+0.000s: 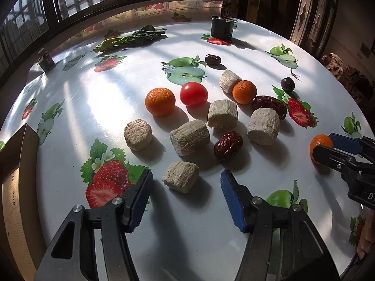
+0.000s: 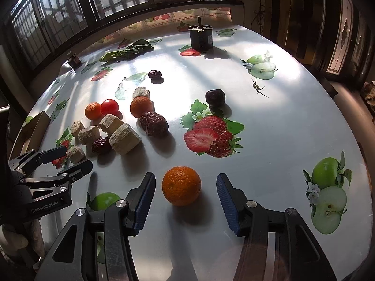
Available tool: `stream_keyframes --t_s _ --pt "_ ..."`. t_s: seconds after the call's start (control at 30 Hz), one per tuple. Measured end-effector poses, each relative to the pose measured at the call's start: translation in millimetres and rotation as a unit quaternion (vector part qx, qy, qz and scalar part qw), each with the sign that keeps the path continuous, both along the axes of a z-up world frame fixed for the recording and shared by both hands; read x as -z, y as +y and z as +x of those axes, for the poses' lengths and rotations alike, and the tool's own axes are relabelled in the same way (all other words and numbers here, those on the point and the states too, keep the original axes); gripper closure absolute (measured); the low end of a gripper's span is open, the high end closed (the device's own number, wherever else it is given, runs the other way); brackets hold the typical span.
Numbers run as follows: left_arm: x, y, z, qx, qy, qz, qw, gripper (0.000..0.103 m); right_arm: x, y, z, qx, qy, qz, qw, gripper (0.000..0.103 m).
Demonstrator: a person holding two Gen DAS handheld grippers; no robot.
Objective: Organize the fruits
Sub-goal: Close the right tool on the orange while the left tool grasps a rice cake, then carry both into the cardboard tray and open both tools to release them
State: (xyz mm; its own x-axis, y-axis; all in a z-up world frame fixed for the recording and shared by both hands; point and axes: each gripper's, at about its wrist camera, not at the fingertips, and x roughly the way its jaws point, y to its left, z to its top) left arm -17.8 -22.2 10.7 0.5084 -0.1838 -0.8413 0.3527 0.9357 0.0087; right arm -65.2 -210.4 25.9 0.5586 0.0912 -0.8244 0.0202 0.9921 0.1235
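My left gripper (image 1: 186, 187) is open around a beige cylinder piece (image 1: 181, 176) on the table, without touching it. My right gripper (image 2: 186, 193) is open with an orange (image 2: 181, 185) between its fingers; the same orange shows at the right of the left wrist view (image 1: 320, 146). Further out lie two more oranges (image 1: 160, 101) (image 1: 244, 92), a red tomato (image 1: 193, 94), several beige cylinders (image 1: 222, 115), red dates (image 1: 228, 145) (image 1: 269, 106) (image 1: 212, 59) and a dark plum (image 1: 287, 84).
The round table (image 1: 98, 107) has a glossy fruit-print cover. A cardboard box (image 1: 18, 187) sits at its left edge. Leafy greens (image 1: 131, 38), a black canister (image 1: 222, 28) and a small dark object (image 1: 46, 61) stand at the far side. A small insect figure (image 2: 257, 88) lies on the right.
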Motion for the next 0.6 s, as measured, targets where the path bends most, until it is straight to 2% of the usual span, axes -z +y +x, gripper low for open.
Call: stream_keyframes --t_s 0.07,0.1,0.13,0.17,0.23,0.4,0.5,0.6 --pt "-1.1 -1.7 -2.1 0.004 0.0 -0.003 1.0 0.057 0.4 3.5 0.2 -0.003 -0.001 -0.007 1.0 0.045" --pt "-1.8 -2.4 -2.7 0.003 -0.003 0.0 1.0 0.071 0.8 5.2 0.6 -0.003 -0.002 -0.012 1.0 0.045" --pt "-2.5 -2.4 -3.2 0.003 -0.004 0.0 1.0 0.075 1.3 6.9 0.8 -0.004 -0.002 -0.017 1.0 0.046" --pt "-2.9 -2.4 -3.7 0.004 -0.002 -0.003 1.0 0.075 1.9 8.4 0.9 -0.004 -0.003 -0.021 1.0 0.049" --pt "-4.3 0.3 -6.4 0.001 0.0 -0.014 0.9999 0.076 3.3 10.7 1.3 -0.003 -0.001 -0.029 1.0 0.067" --pt "-21.4 17.9 -28.6 -0.01 -0.008 -0.045 0.9989 0.075 -5.6 13.5 -8.5 -0.002 -0.011 -0.031 0.999 0.068" --pt "-44.0 40.8 -48.2 -0.021 -0.013 -0.082 0.9963 0.075 -25.3 20.2 -21.4 -0.011 -0.035 -0.029 0.999 0.067" --pt "-75.6 70.6 -72.2 -0.031 -0.036 -0.116 0.9921 0.075 -55.2 34.1 -34.8 -0.033 -0.065 -0.015 0.997 0.067"
